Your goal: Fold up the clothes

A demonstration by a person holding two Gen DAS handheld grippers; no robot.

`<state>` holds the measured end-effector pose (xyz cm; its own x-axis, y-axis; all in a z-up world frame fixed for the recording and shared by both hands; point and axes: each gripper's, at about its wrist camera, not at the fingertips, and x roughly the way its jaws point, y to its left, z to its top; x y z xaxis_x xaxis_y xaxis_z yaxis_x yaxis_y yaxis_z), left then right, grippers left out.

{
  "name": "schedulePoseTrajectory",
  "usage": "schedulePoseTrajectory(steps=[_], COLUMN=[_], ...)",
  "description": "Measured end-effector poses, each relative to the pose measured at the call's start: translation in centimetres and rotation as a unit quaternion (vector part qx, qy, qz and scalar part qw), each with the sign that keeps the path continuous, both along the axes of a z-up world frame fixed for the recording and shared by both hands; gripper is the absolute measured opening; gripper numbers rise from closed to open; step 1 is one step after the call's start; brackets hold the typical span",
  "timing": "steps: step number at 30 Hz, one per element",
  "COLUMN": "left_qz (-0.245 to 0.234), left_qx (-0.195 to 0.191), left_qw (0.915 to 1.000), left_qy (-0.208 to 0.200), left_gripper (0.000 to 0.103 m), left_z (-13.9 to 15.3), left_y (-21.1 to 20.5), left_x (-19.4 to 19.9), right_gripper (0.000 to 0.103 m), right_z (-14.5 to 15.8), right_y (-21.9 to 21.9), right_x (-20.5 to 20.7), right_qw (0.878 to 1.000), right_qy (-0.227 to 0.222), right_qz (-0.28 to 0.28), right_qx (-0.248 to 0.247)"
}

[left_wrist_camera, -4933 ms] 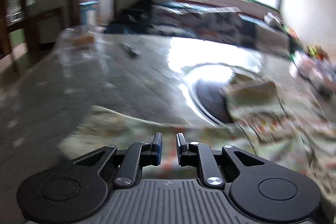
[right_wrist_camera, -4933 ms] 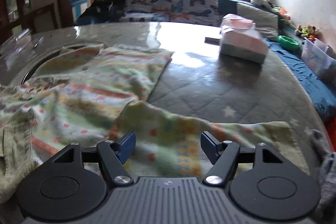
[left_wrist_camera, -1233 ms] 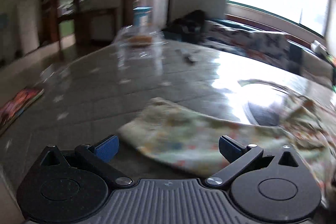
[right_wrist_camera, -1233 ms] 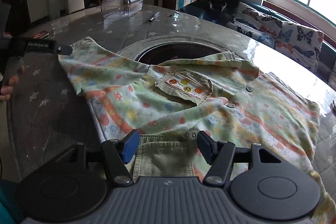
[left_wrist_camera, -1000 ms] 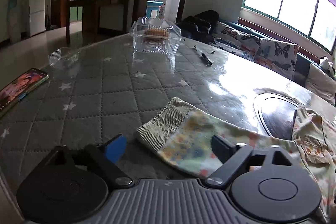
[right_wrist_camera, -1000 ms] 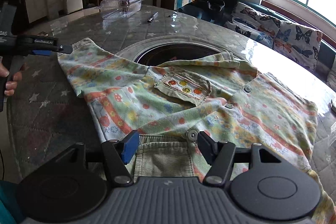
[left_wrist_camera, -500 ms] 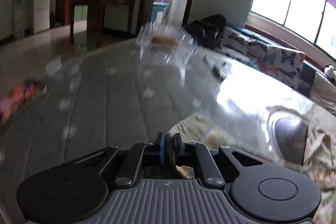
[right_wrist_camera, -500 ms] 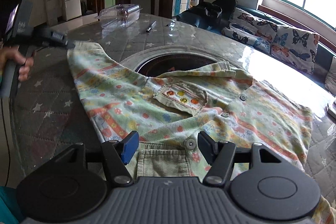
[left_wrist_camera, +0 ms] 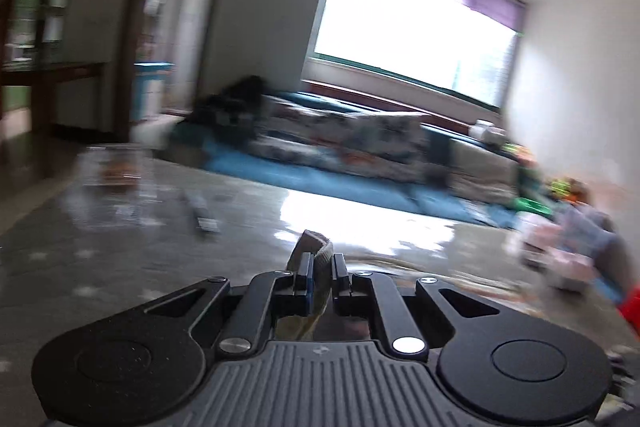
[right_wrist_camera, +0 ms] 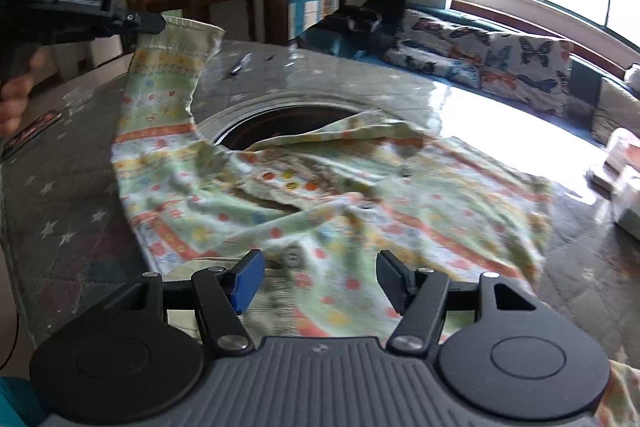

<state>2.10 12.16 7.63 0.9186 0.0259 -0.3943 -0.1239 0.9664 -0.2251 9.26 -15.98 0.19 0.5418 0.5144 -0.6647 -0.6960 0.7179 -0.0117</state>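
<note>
Left gripper [left_wrist_camera: 320,277] clamped on cuff [left_wrist_camera: 316,247].
Cuff sticks up between fingers; table [left_wrist_camera: 120,259], sofa [left_wrist_camera: 340,147] blurred beyond.

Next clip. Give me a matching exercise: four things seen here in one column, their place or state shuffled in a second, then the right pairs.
Things:
1. left gripper
2. right gripper
3. sleeve cuff
4. pen

States:
A. lying on the bare table beyond the shirt
B. jaws apart, over the shirt's near edge
C. lifted off the table
D. jaws closed on cloth

Pairs: 1-D, 2-B, 3-C, 4-A
</note>
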Motion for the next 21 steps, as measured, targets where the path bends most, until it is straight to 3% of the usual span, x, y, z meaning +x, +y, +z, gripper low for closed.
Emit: schedulePoseTrajectory(steps=[4,11,16,17,19,21], left_qz=[-0.086,-0.203,-0.234,-0.240,-0.237,-0.230], left_qx=[-0.007,-0.018,-0.004,-0.001,0.004,0.018], left_qw=[0.9962,0.9786,0.9694,0.9673,0.9670,0.9689], left_qy=[-0.002,0.027,0.074,0.083,0.094,0.090], left_gripper=[0.009,0.009,0.016,0.018,0.046,0.054], left_z=[0.4,-1.7,-4.6,-5.1,-5.5,-5.6], left_y=[-5.0,-12.0,-14.6,-14.8,-14.9,-14.8], left_x=[0.7,2.6,3.0,3.0,2.3,1.7], right_gripper=[0.063,0.063,0.061,0.060,0.058,0.057], right_z=[0.5,0.6,0.3,0.3,0.2,0.0], right_y=[-2.8,-7.4,-9.2,-9.2,-8.9,-8.5], right_x=[0.3,0.9,1.2,1.2,1.5,1.7], right_qw=[0.999,0.994,0.989,0.989,0.989,0.988], right_qy=[-0.005,0.010,0.030,0.032,0.042,0.053], right_qz=[-0.035,-0.102,-0.129,-0.129,-0.126,-0.120], right_qx=[0.013,0.040,0.059,0.061,0.070,0.077])
